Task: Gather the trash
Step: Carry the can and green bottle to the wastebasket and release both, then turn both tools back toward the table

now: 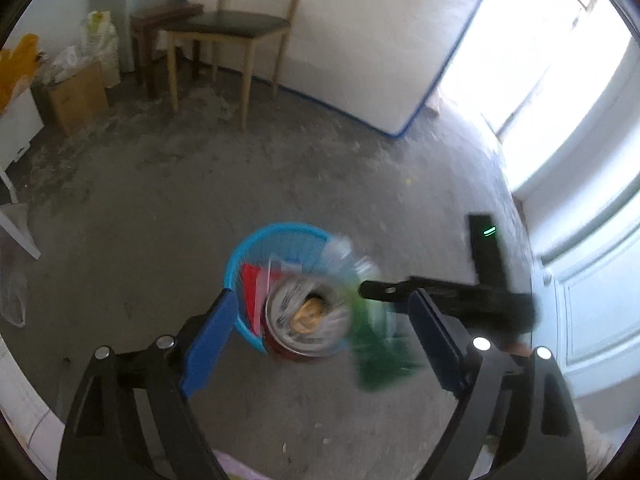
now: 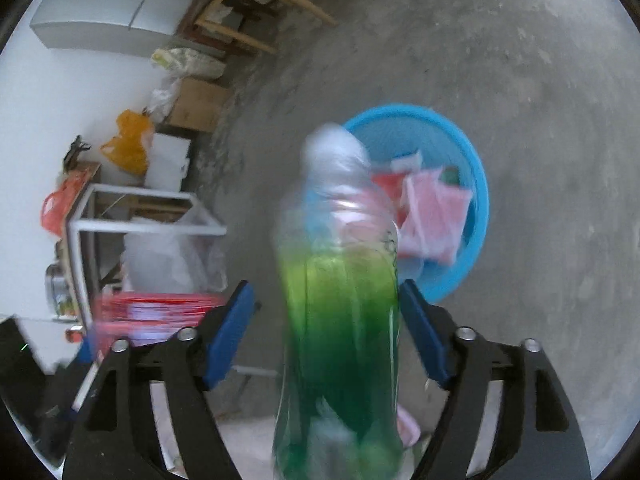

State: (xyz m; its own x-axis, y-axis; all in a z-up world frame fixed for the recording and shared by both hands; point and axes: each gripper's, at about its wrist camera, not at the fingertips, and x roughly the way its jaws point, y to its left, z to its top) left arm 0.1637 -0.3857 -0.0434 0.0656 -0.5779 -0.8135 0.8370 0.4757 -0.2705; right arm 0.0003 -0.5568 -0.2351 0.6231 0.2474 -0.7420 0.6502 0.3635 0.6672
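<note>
A blue basket stands on the concrete floor with red and pink wrappers and a round paper bowl in it. It also shows in the right wrist view. A clear plastic bottle with a green label is blurred between the blue pads of my right gripper, whose jaws stand wide apart and do not touch it. In the left wrist view the bottle is by the basket's right rim, beside the right gripper's black finger. My left gripper is open and empty above the basket.
A wooden chair, a dark stool, a cardboard box and bags stand along the far wall. A white mattress leans there. A white frame with plastic bags and a red packet stand on the left.
</note>
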